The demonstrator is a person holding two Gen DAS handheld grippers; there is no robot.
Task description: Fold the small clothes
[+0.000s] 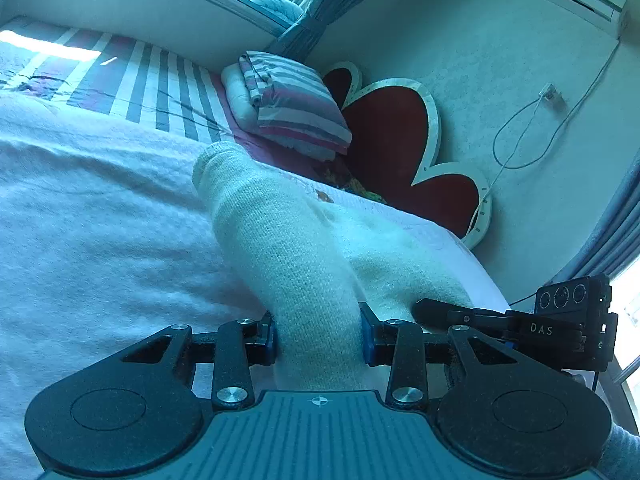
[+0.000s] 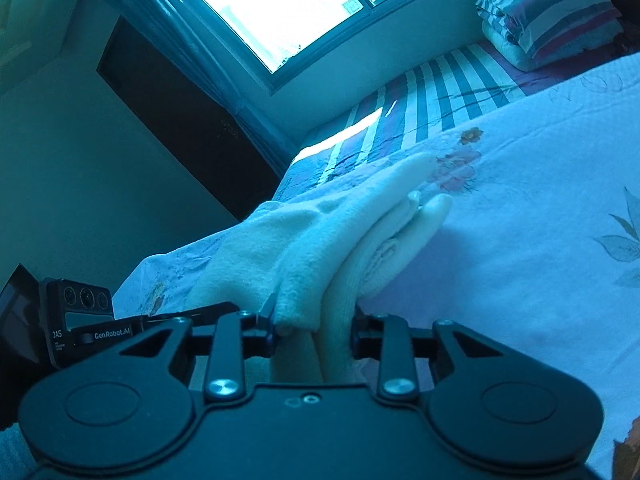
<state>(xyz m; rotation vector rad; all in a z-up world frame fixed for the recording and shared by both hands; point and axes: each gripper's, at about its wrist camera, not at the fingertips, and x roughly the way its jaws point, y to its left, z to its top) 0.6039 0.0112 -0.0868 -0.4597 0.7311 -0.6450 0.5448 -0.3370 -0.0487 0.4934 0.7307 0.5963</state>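
your biggest risk here is the cream knit garment (image 1: 280, 240) sliding out or folding crooked: each pair of tongs grips only a narrow bunch of soft, fuzzy fabric near one edge, so if you pull the two ends unevenly, the looser side may slip free or the fold may land skewed on the pale floral bedspread (image 2: 540, 208). the left gripper (image 1: 318, 338) is pinching a thick sleeve-like tube of the knit, its blue pads pressed against both sides. the right gripper (image 2: 314, 330) is clamped on several bunched layers; how many layers it has caught is hard to tell, since the folds hide each other, and a missed layer would sag when you carry it over. both tools point gently downward across the bed and sit close together, the right one showing at the edge of the left view. the garment trails from the tongs onto the bedspread, well short of the striped pillow (image 1: 292, 104).
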